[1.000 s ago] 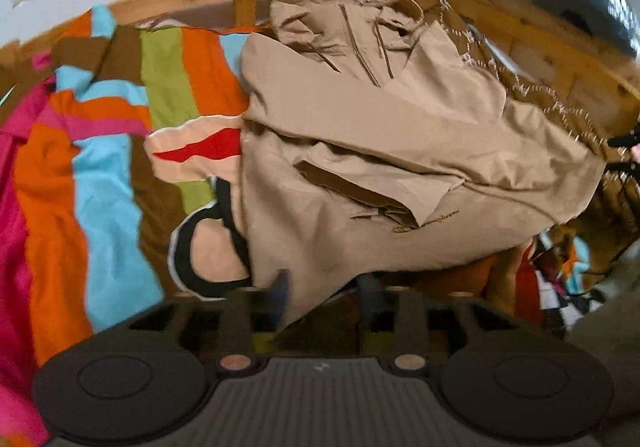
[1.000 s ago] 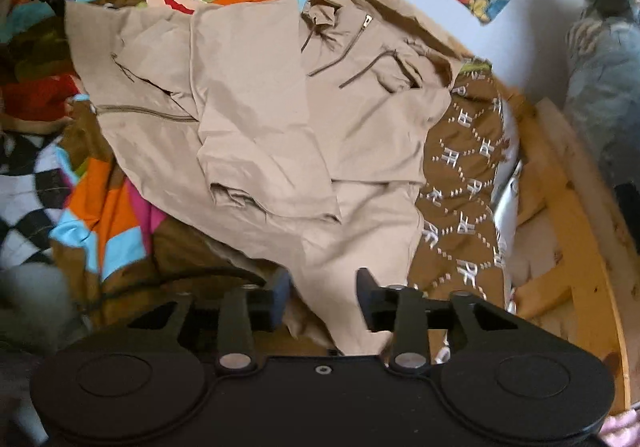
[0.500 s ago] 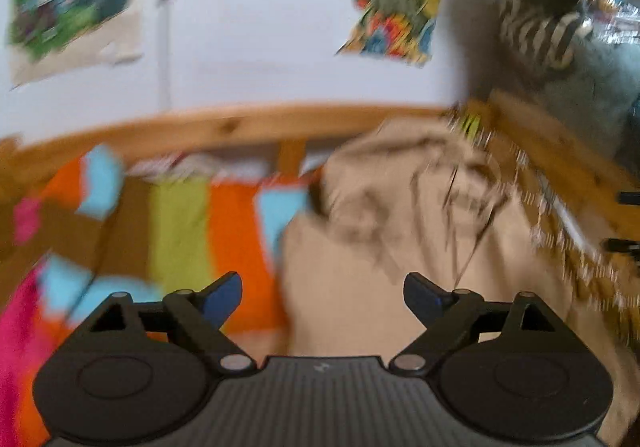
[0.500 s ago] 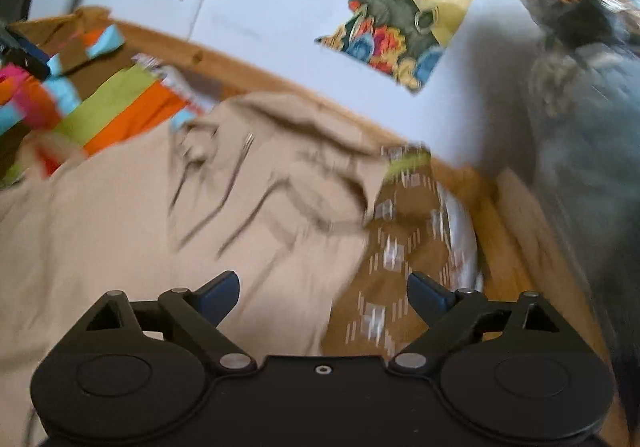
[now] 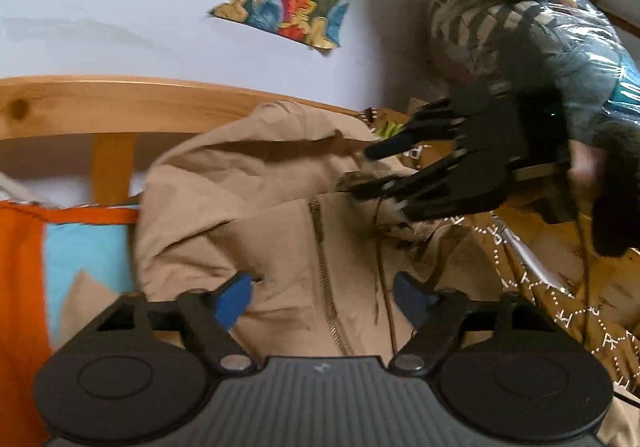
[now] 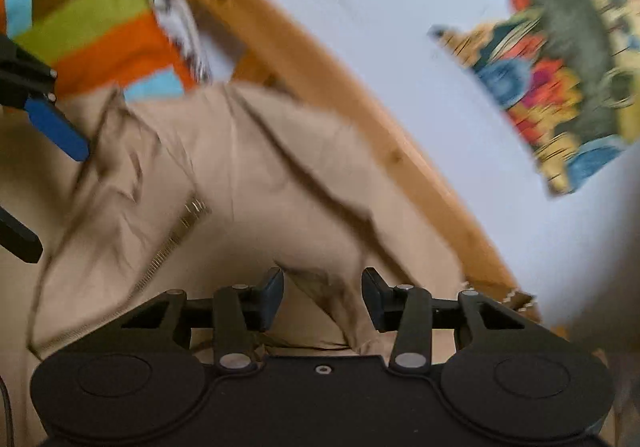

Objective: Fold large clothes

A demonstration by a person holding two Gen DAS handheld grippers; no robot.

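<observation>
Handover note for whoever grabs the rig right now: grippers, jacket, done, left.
Left gripper: open, over the tan jacket near its zipper, holding nothing.
Right gripper: open, a ridge of jacket cloth between its fingers, not clamped.
The jacket lies bunched at the hood end against the wooden bed rail, on the striped blanket.
Done: no neat fold visible.
Left: grip the hood end and fold.

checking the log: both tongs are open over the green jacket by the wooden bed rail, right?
One thing is off: the jacket is tan, not green, as the left wrist view shows. The rest holds: left tongs and right tongs are both open over it, by the wooden bed rail.
</observation>
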